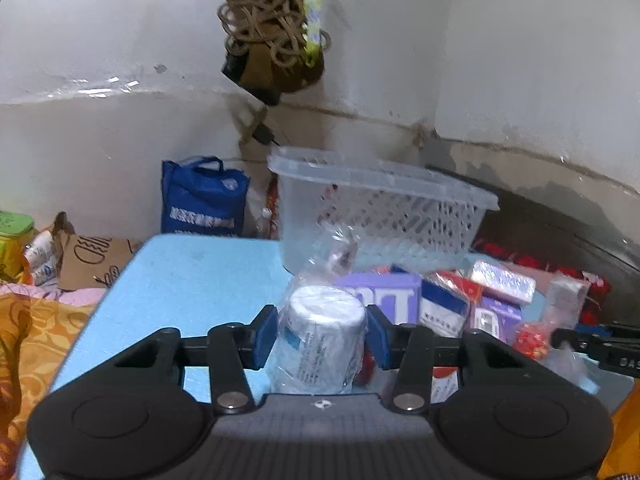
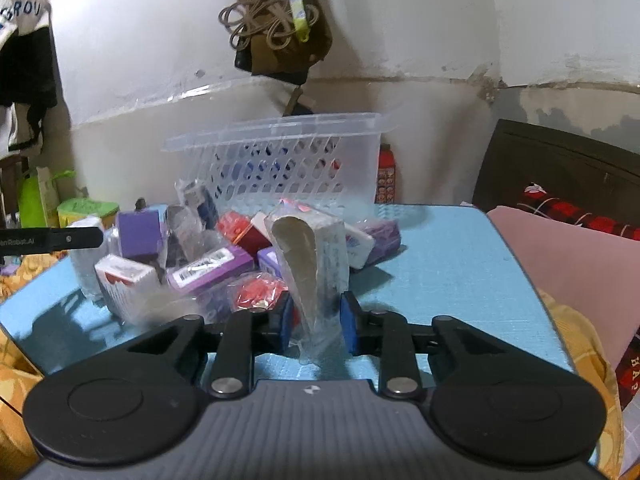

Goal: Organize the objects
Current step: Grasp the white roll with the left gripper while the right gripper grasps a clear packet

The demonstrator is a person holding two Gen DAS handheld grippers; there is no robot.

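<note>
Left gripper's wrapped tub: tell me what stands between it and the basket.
Little: the plastic-wrapped tub, clamped in the left gripper, sits just before the clear basket. Only its own twisted wrap end rises between; the boxes lie rightward.

White stained walls (image 1: 100, 32), corner w/ hanging rope bundle (image 1: 272, 36), dark headboard (image 2: 560, 160), blue table (image 1: 200, 276)

The blue surface (image 1: 192, 276) lies bare on its left side, and its right side (image 2: 432, 248) is bare too. A heap of small boxes (image 2: 208, 268) fills the middle, with the clear basket (image 2: 280, 160) standing just behind it, close to the wall (image 2: 420, 112).
</note>
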